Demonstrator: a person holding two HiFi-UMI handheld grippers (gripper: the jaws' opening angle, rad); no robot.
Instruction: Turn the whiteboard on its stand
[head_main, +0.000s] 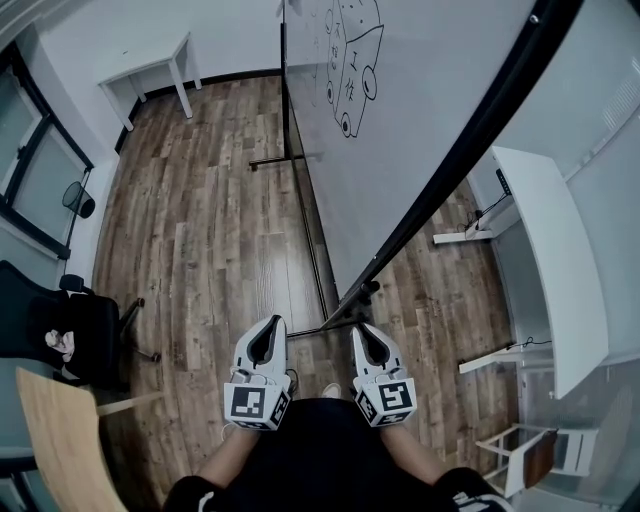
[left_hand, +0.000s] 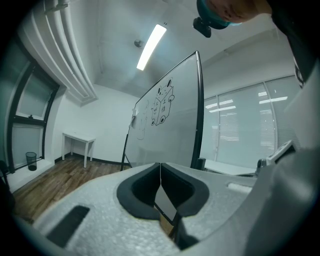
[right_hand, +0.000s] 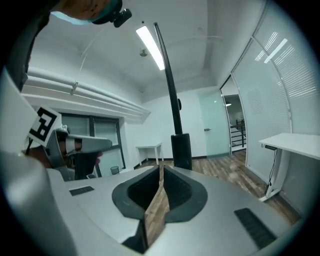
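Observation:
The whiteboard (head_main: 420, 110) stands on its wheeled stand (head_main: 318, 262) in front of me, with a black frame and a marker drawing (head_main: 352, 65) near its far end. Its near black edge (head_main: 470, 150) runs down towards the stand's foot. Both grippers are held low, just short of that foot. My left gripper (head_main: 271, 324) is shut with nothing in it; its view looks at the whiteboard (left_hand: 167, 120) face. My right gripper (head_main: 361, 329) has its tips together, also holding nothing. Ahead of it rises the board's black edge post (right_hand: 169, 85) with a black block (right_hand: 181, 150) at the bottom.
A white table (head_main: 150, 68) stands at the far wall and a long white desk (head_main: 550, 250) on the right. A black office chair (head_main: 75, 335) and a wooden panel (head_main: 60, 440) are at the left, a small chair (head_main: 530, 450) at lower right. The floor is wood planks.

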